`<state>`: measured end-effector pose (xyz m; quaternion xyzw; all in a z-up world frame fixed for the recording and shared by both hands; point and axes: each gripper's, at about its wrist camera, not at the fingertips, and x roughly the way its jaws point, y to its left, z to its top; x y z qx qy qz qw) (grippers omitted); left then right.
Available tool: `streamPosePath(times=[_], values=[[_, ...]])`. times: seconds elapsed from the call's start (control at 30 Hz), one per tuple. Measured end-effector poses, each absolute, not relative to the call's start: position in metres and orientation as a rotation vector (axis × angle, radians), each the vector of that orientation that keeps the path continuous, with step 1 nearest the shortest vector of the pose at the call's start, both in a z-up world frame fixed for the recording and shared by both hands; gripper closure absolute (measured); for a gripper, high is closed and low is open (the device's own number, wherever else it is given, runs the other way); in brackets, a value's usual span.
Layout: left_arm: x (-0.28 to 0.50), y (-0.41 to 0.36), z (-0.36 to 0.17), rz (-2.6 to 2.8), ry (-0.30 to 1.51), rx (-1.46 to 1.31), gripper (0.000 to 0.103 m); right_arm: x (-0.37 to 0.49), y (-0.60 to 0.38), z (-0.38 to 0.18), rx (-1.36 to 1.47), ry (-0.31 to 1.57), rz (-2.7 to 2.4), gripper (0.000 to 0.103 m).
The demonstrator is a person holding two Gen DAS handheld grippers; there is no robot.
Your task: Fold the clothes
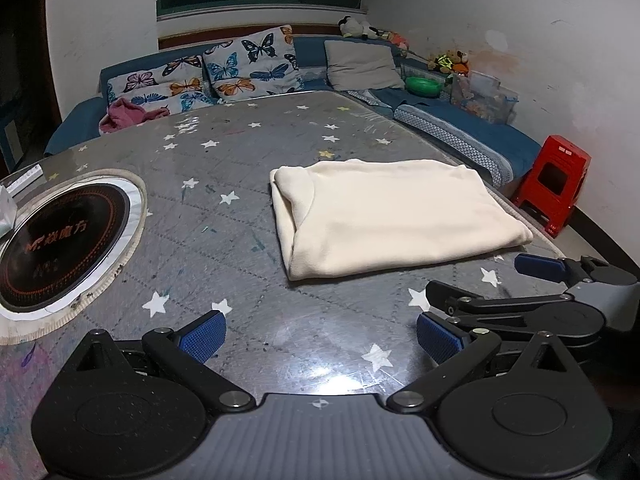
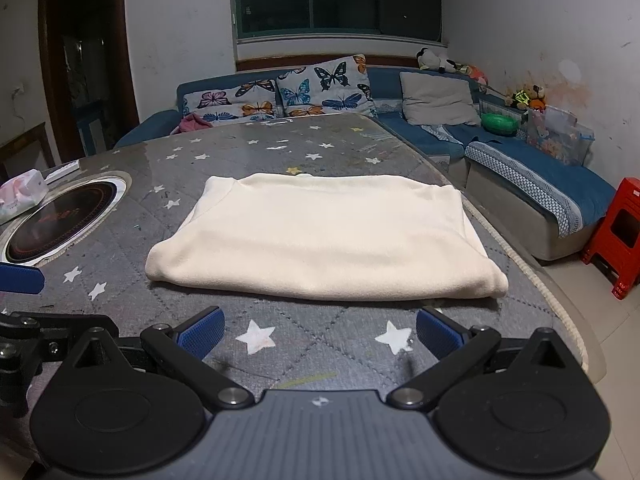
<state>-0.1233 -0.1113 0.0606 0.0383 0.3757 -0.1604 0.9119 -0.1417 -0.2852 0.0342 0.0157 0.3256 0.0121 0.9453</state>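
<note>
Since the cream-coloured soft knit garment (image 1: 396, 216) already lies as a thick rectangular bundle on the grey star-printed quilted table cover (image 1: 240, 208), the folding looks close to done, or between two folds. In the left wrist view the bundle sits right of centre, with rolled layers showing along its left edge. The left gripper (image 1: 320, 340) fills the bottom of the frame, its blue ribbed pads spread wide with nothing between them, hovering over bare cover short of the cloth. At the right edge the right gripper (image 1: 486, 296) shows side-on, its jaws also apart and empty. A round black induction hob with a white ring (image 1: 60, 248) is set into the table at the left.

In the right wrist view the garment (image 2: 320, 236) lies across the middle of the frame, its near folded edge just above the spread, empty pads of the right gripper (image 2: 320, 330). One blue pad of the left gripper (image 2: 20, 278) pokes in at the left edge.

If another fold is wanted, my judgement is that each gripper should close on a near corner through all the layers and carry it over toward the far edge; otherwise the bundle only needs smoothing or setting aside.
</note>
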Motion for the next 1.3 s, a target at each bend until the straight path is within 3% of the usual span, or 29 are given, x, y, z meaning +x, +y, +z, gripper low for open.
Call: streamPosePath(times=[1.3], values=[[-0.1244,-0.1188,0.0625,-0.312,0.828,0.105,0.000,-0.1403,-0.2865,0.0337,0.031,0.668,0.015,0.000]])
